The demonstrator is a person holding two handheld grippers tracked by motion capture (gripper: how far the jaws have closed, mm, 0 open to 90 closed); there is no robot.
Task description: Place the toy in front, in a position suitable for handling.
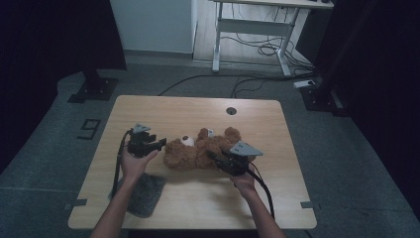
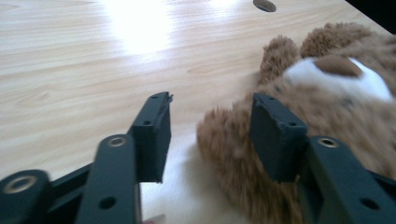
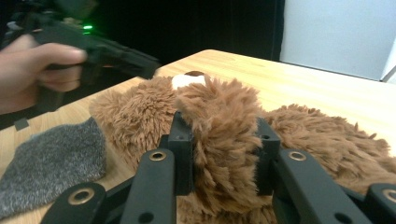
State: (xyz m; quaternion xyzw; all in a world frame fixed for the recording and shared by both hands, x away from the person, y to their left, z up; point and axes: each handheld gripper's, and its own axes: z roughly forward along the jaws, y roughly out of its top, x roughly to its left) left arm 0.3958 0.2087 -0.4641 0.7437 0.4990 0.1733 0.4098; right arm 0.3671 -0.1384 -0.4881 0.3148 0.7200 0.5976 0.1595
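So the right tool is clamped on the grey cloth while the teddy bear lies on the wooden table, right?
Not quite: the right tool is clamped on the teddy bear, as the right gripper view shows. The grey cloth lies loose on the wooden table beside it.

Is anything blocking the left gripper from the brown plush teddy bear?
Nothing visible. The left gripper is open at the brown plush teddy bear, one of its fingers already against the fur, the other over bare wooden table. The grey fuzzy cloth lies off to the side.
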